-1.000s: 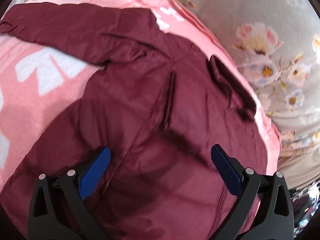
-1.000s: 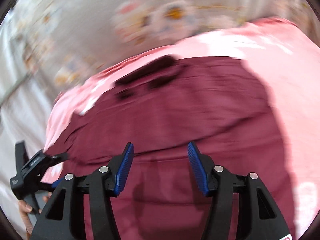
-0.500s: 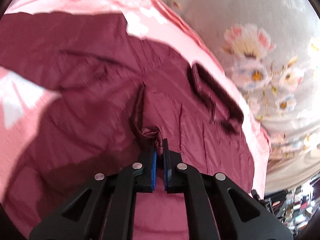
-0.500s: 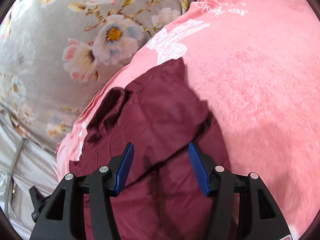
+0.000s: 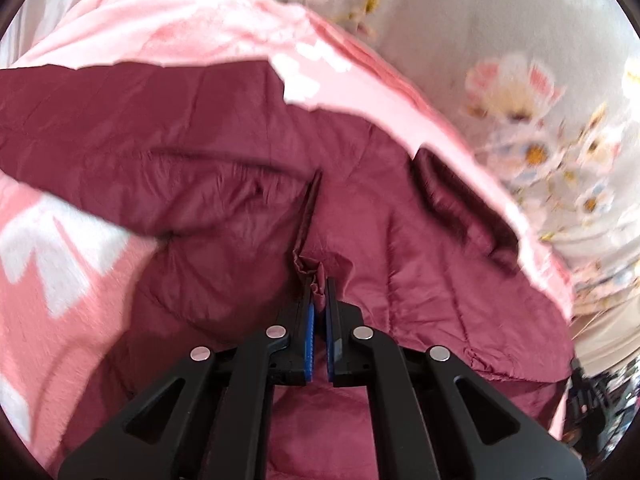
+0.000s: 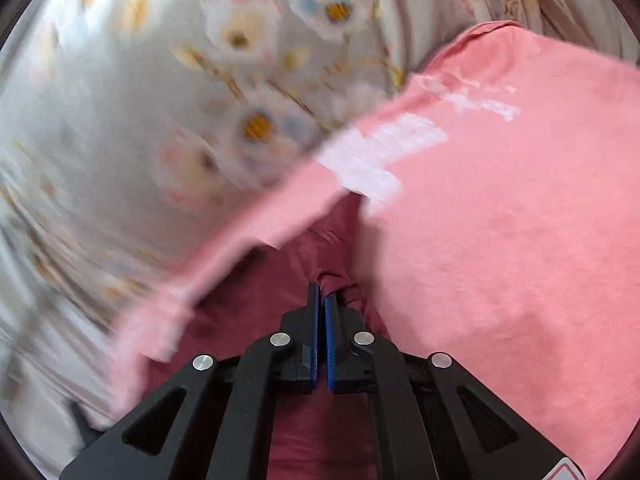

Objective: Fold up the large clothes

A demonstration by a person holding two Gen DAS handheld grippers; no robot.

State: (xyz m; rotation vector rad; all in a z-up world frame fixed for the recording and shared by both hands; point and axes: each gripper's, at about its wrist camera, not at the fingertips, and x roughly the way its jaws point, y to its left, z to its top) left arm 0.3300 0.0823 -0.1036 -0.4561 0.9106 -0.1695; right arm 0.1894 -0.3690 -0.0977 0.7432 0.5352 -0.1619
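Pink fleece blanket (image 5: 168,28) with white motifs covers the bed and carries the maroon jacket (image 5: 400,240), spread across it beside a grey floral sheet (image 5: 520,40). Both claws are clenched on pinches of maroon cloth — left gripper (image 5: 319,292) mid-body near a seam, right gripper (image 6: 322,300) at an edge. Judged step: grasp made; next, lift both together and carry the fold across. One sleeve (image 5: 120,120) lies splayed — likely to drag.
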